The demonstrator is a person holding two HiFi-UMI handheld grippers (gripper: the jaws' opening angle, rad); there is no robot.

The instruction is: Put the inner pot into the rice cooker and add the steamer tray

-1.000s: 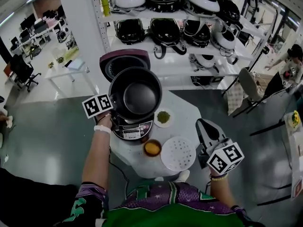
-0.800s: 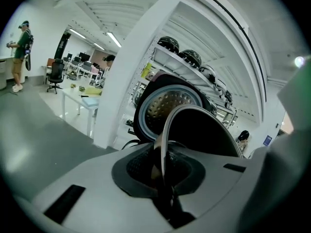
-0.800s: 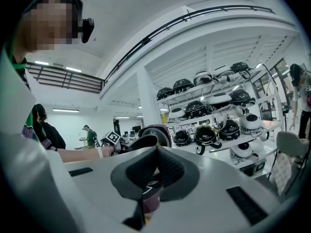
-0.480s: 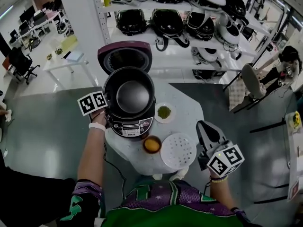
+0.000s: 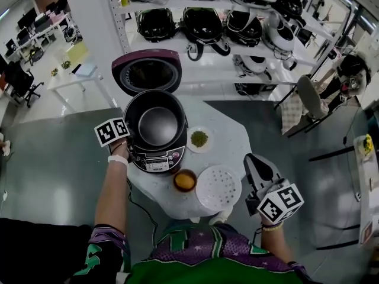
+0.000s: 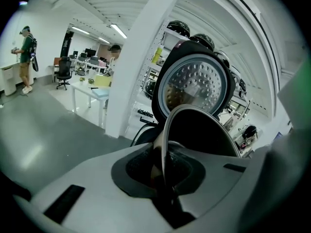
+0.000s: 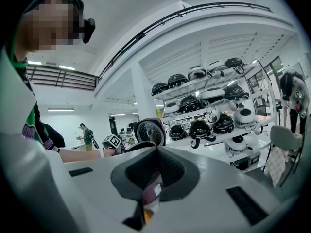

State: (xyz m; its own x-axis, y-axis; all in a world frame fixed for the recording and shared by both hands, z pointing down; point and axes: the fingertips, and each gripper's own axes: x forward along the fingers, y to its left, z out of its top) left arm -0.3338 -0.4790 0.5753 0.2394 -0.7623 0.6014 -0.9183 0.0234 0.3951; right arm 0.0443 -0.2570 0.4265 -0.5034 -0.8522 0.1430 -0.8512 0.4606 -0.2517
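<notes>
Dark inner pot [image 5: 155,125] stands mouth-up in the rice cooker [image 5: 157,160], its rim at eight o'clock pinched by the left gripper [image 5: 131,141]. Being round, it shows no long axis. At three o'clock of the steamer tray [image 5: 218,187], the right gripper [image 5: 254,161] is pressed together, empty.

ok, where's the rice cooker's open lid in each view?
Head view: lid upper centre-left, behind the inner pot.
Left gripper view: lid large, centre.
Right gripper view: lid small, centre-left.
Shared landmark: the shelving of cookers behind it.
</notes>
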